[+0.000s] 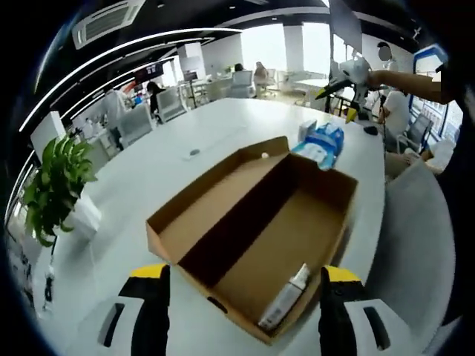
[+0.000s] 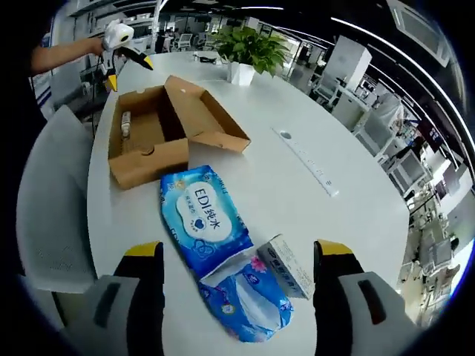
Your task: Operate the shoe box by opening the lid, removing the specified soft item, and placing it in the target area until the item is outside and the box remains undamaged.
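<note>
A potted green plant (image 2: pixel 249 50) in a white pot is seen standing on the white table (image 2: pixel 312 215), and a long white strip (image 2: pixel 306 160) is set flat into the tabletop. A grey chair (image 2: pixel 48 215) is drawn up at the table's edge. Desks and office chairs (image 1: pixel 159 104) are ranged in the background under long ceiling lights (image 1: pixel 111 63).

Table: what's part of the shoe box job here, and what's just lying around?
Job:
- shoe box, lid open
- blue soft packs, already on the table outside the box
- left gripper, right gripper, both open, holding nothing

Lying about:
- small bottle inside the box
- small carton beside the packs
- potted plant
- chair
</note>
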A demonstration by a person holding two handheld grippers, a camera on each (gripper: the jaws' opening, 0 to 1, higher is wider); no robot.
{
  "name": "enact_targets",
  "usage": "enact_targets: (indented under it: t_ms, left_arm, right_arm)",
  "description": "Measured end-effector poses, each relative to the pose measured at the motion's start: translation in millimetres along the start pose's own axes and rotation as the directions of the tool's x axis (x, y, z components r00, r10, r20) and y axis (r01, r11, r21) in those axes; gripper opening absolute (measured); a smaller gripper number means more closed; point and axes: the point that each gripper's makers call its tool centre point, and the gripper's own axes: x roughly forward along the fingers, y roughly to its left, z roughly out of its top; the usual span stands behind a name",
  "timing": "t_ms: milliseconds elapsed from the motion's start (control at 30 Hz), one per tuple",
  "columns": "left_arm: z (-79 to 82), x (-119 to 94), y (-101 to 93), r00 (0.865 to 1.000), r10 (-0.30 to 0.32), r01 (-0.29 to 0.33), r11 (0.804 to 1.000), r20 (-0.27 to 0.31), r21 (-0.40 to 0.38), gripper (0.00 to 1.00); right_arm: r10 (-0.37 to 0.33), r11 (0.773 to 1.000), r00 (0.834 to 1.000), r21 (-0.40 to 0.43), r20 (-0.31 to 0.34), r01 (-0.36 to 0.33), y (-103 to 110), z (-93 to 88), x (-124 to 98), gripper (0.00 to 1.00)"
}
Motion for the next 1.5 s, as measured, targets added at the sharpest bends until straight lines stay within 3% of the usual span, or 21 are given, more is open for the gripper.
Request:
enact_targets:
  t_ms: [333,467,633,867,1033,1267,1300,1500]
  left_arm:
    - [0.3,17.9,-3.7,0.993,-0.085,0.092,0.992,-0.078,0.091,0.78]
    - [-2.8,25.8,-5.2,0.983,-0.127,0.145,0.980,-0.130,0.139,0.73]
    - [-5.9,33.0,-10.4,0.967,-0.181,0.211,0.963,-0.179,0.166,0.66]
    - [-21.4,45.0,-22.4,0.914,-0.253,0.332,0.916,-0.318,0.225,0.66]
    - [-28.2,53.1,-27.5,0.882,-0.280,0.388,0.889,-0.379,0.245,0.66]
    - [-40.5,62.6,-34.8,0.819,-0.312,0.483,0.828,-0.481,0.286,0.65]
    - [-42.0,64.3,-36.3,0.810,-0.320,0.502,0.812,-0.491,0.299,0.63]
    - [-55.1,71.2,-39.4,0.752,-0.341,0.571,0.766,-0.564,0.297,0.60]
  right_arm:
    - [-0.075,0.991,0.995,0.118,0.064,0.068,23.4,1.3,-16.2,0.89]
    - [-0.088,0.983,0.993,0.167,0.080,0.074,33.3,2.4,-20.6,0.96]
    - [-0.107,0.973,0.988,0.214,0.112,0.081,49.9,6.5,-29.0,0.96]
    - [-0.118,0.965,0.986,0.247,0.119,0.085,71.9,4.7,-37.4,0.96]
    - [-0.108,0.960,0.987,0.270,0.119,0.073,85.5,0.9,-42.4,0.96]
    - [-0.126,0.953,0.984,0.291,0.122,0.086,95.7,-0.9,-47.8,0.96]
    - [-0.128,0.952,0.984,0.293,0.120,0.088,96.9,-1.6,-48.3,0.96]
    - [-0.135,0.946,0.985,0.310,0.108,0.096,100.4,-7.3,-49.1,0.96]
